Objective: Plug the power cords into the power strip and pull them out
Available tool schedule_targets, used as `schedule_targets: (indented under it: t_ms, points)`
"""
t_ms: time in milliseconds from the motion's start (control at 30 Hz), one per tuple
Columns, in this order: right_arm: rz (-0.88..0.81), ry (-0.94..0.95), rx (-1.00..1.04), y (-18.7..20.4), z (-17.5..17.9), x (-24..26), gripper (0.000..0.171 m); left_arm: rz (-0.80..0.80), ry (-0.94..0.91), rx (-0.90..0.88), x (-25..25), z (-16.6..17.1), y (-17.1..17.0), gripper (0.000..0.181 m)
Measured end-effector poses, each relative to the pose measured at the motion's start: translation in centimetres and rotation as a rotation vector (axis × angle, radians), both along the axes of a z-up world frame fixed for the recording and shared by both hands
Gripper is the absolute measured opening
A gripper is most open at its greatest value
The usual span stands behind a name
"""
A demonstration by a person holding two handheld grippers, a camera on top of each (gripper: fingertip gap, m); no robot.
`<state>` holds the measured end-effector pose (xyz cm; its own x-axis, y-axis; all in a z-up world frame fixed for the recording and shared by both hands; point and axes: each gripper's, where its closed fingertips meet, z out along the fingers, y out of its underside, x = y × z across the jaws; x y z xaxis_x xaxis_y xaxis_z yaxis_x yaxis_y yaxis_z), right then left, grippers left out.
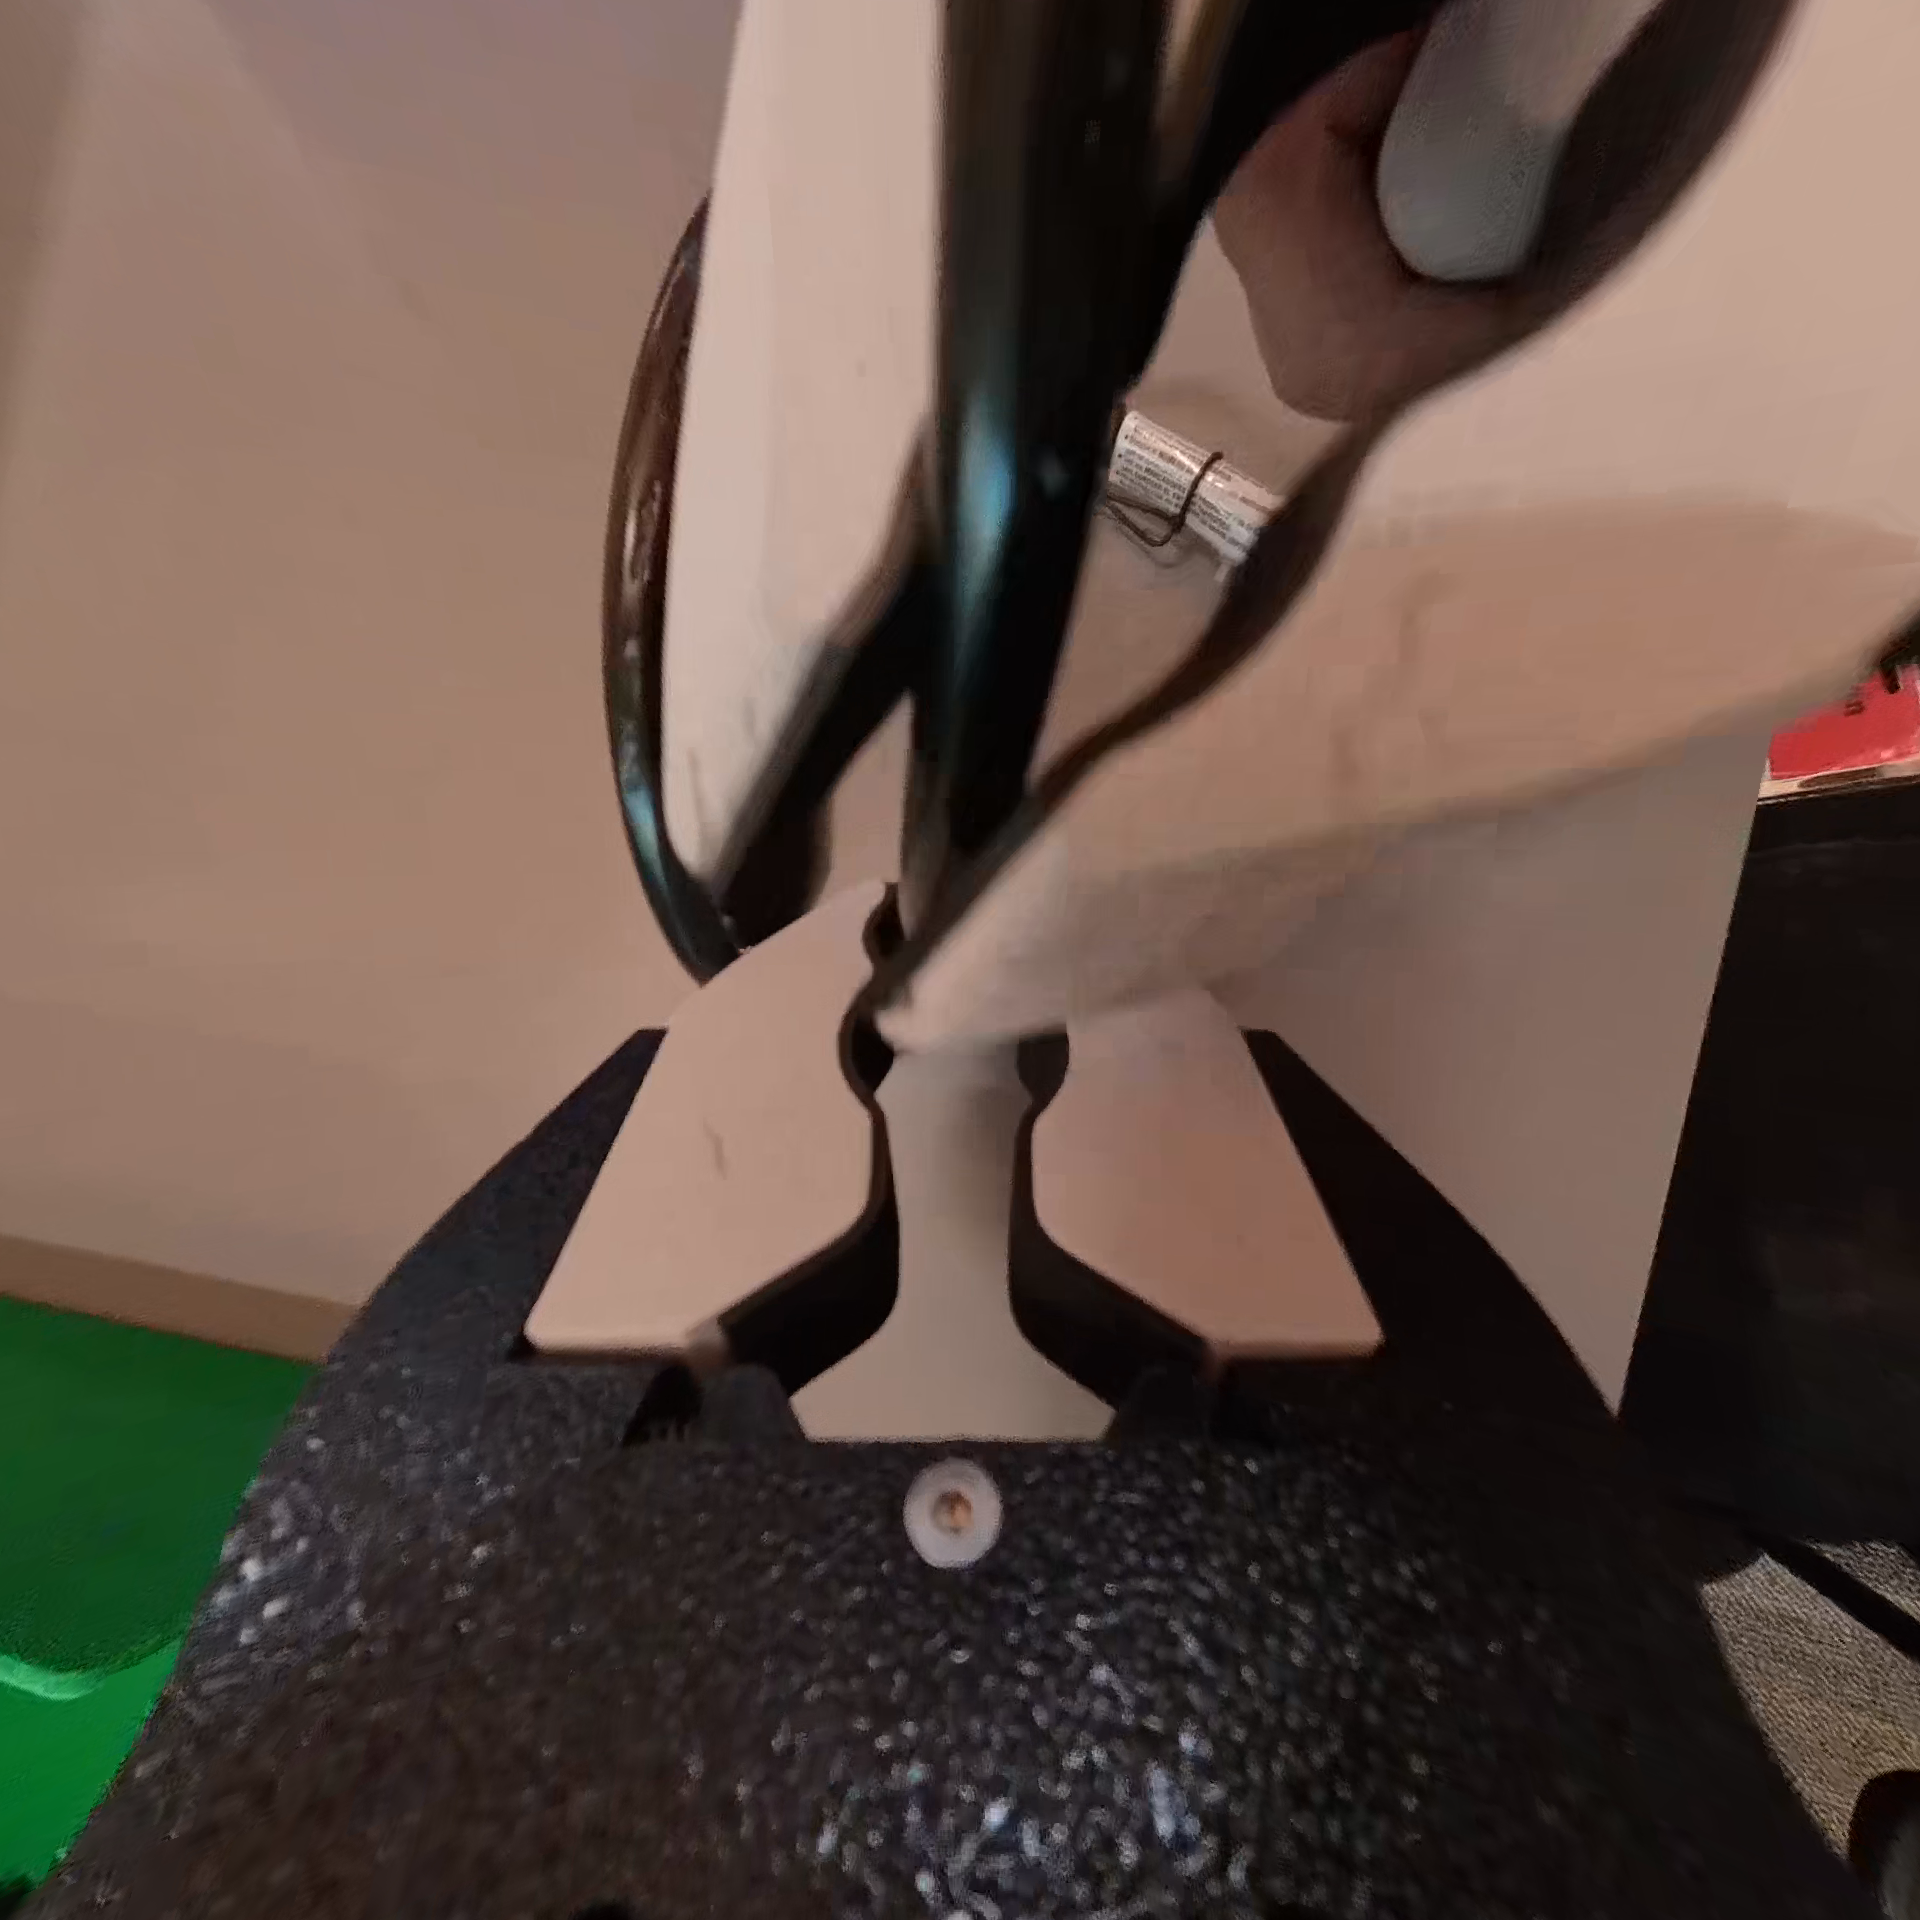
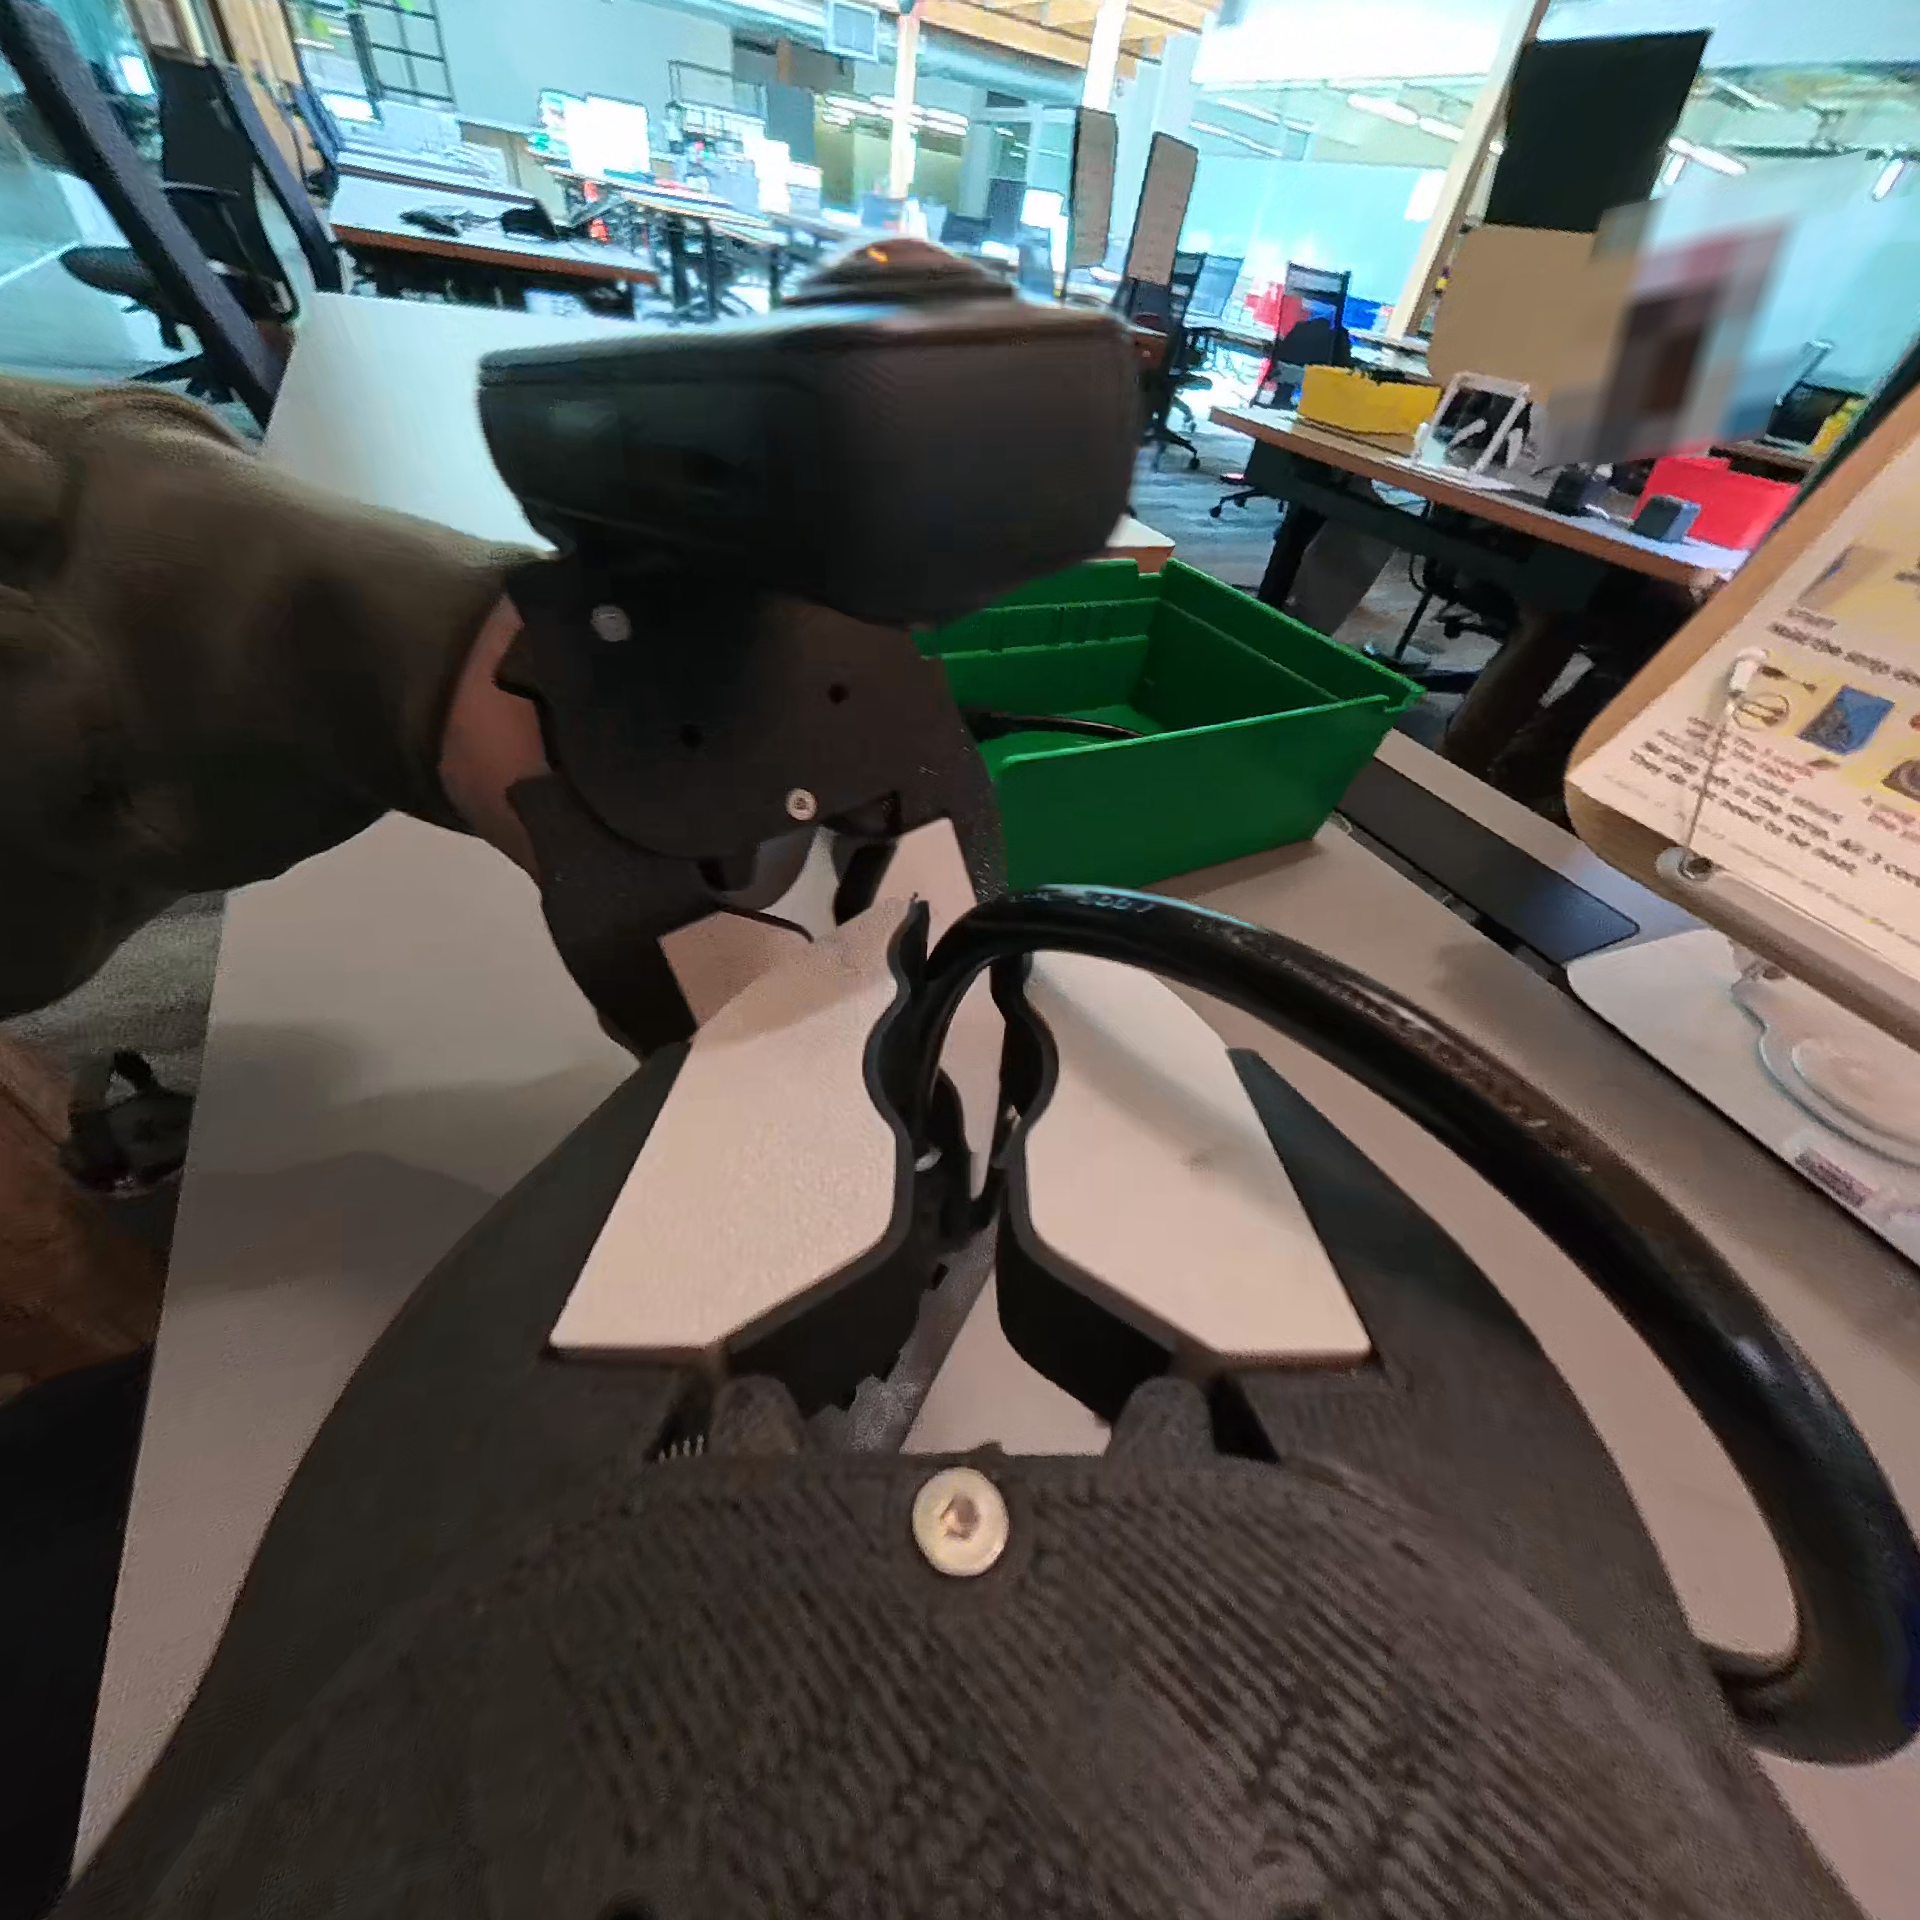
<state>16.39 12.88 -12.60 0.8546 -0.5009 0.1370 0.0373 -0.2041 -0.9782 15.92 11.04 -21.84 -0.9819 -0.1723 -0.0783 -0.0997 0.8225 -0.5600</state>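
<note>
Gripping thick glossy black power cord, looped: right tool clamped; left tool pinching same cord.

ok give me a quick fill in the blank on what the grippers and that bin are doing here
1. The right gripper is shut on a ____ cord.
2. The bin on the table is ____ in colour.
3. The left gripper shows in the right wrist view, held by a hand in a ____ sleeve.

Missing words: black; green; brown
</note>
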Motion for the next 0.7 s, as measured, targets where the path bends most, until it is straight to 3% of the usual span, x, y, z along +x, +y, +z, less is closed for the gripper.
schedule_targets:
  t_ms: [233, 533, 633, 700]
  points:
    - [-0.003, -0.161, -0.133, 0.1, 0.3, -0.3, 0.014, -0.01, -0.079, 0.009, 0.7, 0.4, -0.2, 0.015]
    - [0.01, -0.307, -0.123, -1.4, 4.0, -0.2, 0.019, 0.062, -0.141, -0.188, 1.2, 4.2, -2.0, 0.015]
    - [-0.039, -0.251, -0.057, -3.0, 5.8, 0.3, 0.022, 0.085, -0.107, -0.311, 1.0, 6.4, -2.8, 0.015]
    - [-0.035, -0.175, -0.053, -4.0, 6.3, 0.2, 0.039, 0.118, -0.101, -0.389, 1.3, 8.0, -3.2, 0.015]
